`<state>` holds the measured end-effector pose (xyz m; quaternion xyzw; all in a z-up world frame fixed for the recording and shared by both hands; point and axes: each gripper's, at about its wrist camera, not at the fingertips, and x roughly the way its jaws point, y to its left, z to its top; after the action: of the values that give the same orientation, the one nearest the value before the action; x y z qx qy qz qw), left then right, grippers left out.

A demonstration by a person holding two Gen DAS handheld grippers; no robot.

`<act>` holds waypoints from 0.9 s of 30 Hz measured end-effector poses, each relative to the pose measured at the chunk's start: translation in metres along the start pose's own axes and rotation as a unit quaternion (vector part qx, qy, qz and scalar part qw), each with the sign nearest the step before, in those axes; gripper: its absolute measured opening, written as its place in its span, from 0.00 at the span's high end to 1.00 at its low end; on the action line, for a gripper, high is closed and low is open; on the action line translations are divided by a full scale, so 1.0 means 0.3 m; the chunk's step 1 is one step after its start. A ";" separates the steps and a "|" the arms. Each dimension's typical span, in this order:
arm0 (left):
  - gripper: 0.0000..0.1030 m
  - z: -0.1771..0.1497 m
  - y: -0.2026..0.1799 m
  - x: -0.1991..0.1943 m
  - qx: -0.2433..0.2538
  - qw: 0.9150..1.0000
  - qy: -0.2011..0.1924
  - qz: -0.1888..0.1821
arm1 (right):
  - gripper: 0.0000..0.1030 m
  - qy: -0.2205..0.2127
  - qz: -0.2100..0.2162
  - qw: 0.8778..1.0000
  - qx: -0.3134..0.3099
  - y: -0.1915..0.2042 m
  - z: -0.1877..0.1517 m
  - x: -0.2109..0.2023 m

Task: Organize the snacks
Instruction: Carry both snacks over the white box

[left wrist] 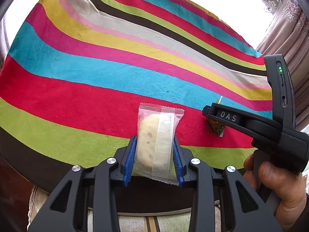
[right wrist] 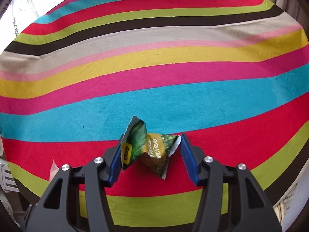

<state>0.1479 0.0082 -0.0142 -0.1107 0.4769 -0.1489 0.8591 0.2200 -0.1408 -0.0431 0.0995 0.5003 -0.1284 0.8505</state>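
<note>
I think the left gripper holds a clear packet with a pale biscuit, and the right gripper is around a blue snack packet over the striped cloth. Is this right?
Not quite. The snack packet between the right gripper fingers is green and gold, not blue; the right wrist view shows it. The left gripper does hold the clear biscuit packet, over the striped cloth.

Both grippers, left gripper (left wrist: 154, 150) and right gripper (right wrist: 150, 158), share black linkage arms, silver screws, and ribbed blue pads (right one's side reads "DAS").
</note>
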 end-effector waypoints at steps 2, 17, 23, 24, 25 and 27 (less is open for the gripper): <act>0.68 -0.004 -0.001 -0.010 0.001 1.000 -0.003 0.003 | 0.58 -0.003 -0.002 1.000 -0.020 0.004 -0.011 -0.007; 0.68 -0.031 -0.071 -0.105 0.010 1.000 -0.027 -0.004 | 0.63 -0.015 0.061 0.997 -0.047 -0.184 -0.140 -0.152; 0.68 -0.056 -0.135 -0.130 0.027 0.999 -0.026 -0.012 | 0.63 -0.037 0.044 0.997 -0.051 -0.248 -0.175 -0.232; 0.68 -0.060 -0.148 -0.131 0.029 0.999 -0.025 -0.014 | 0.63 -0.039 0.042 0.997 -0.051 -0.257 -0.180 -0.241; 0.68 -0.067 -0.161 -0.134 0.032 0.999 -0.024 -0.015 | 0.63 -0.042 0.040 0.997 -0.050 -0.270 -0.188 -0.255; 0.68 -0.081 -0.191 -0.141 0.039 0.999 -0.022 -0.017 | 0.63 -0.047 0.039 0.997 -0.049 -0.300 -0.204 -0.281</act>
<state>0.0973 -0.0312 0.0253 -0.0887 0.4496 -0.1797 0.8705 0.1015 -0.1978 -0.0024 0.0710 0.4616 -0.0751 0.8810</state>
